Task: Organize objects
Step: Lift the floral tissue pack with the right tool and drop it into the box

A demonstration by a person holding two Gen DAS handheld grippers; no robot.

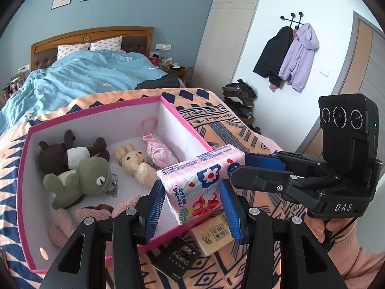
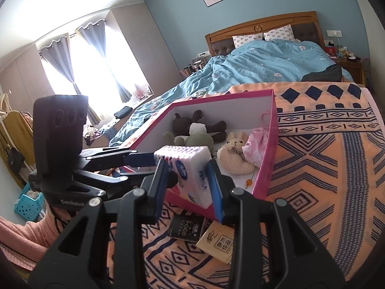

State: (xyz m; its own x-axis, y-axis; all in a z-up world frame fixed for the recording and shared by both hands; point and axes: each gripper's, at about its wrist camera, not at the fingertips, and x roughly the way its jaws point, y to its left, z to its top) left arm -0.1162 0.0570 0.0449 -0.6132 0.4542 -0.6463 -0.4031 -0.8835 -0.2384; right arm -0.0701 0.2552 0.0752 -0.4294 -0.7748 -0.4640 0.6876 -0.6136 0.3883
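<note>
The left tool (image 1: 192, 200) is closed on a pink tissue pack (image 1: 201, 183), its blue ribbed pads pressed against the pack's two long sides. The right tool (image 2: 189, 183) grips the same tissue pack (image 2: 190, 168) from the other end, pads tight on either side, so both tools carry it together. The pack hangs in the air, tilted, over the near corner of a pink-rimmed box (image 1: 101, 107) with white inner walls.

Inside the box lie a dark brown plush (image 1: 69, 151), a green frog plush (image 1: 79, 180) resting against it, a cream bunny plush (image 1: 136, 163) and a pink drawstring pouch (image 1: 156, 149) by the far wall. A knitted pink toy (image 1: 62, 224) lies at the near end, though the left tool hides much of it and its shape is hard to judge.

Just outside the box's near wall, under the raised pack, a black packet (image 2: 186, 227) and a tan packet (image 2: 217, 243) lie side by side on an orange patterned blanket (image 2: 324, 168). That blanket covers the foot of a bed with a blue duvet (image 2: 259, 65). A pink sleeve (image 1: 356, 260) shows behind the right tool.
</note>
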